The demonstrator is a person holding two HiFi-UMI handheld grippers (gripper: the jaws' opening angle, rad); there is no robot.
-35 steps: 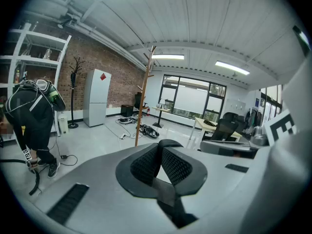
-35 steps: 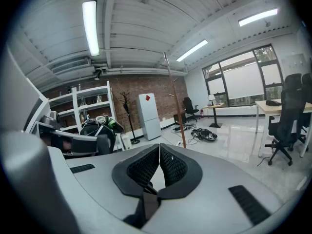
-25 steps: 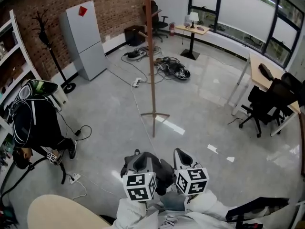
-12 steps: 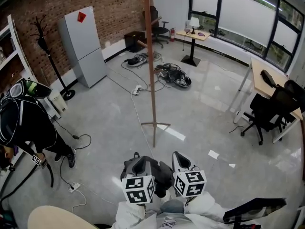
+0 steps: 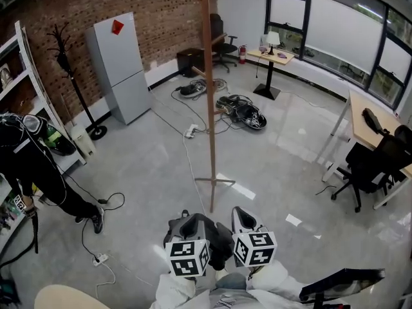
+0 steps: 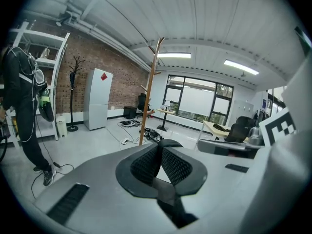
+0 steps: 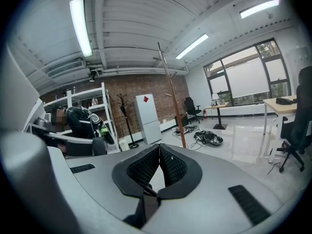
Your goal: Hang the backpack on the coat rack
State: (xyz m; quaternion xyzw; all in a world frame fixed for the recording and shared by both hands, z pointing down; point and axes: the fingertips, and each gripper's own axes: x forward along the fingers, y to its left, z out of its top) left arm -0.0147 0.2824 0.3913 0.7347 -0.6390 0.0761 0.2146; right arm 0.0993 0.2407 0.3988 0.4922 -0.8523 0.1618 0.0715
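Change since earlier frames: person in black clothing (image 5: 32,163) now stands more upright and nearer the frame edge at 9 o'clock; the rack's crossed base sits slightly nearer the claws. Both claws stay low at 6 o'clock.

Tall wooden coat rack (image 5: 210,108): slim brown pole, short angled pegs near the top, crossed feet on the glossy grey floor (image 5: 148,172). It stands at 12 o'clock, apart from both claws.

Left claw (image 5: 191,221): ribbed black pads closed tip to tip, gripping nothing.

Right claw (image 5: 243,216): likewise closed, gripping nothing.

Dark heap with cables (image 5: 243,111): on the floor at 1 o'clock, beyond the rack; whether it is the backpack, cannot tell.
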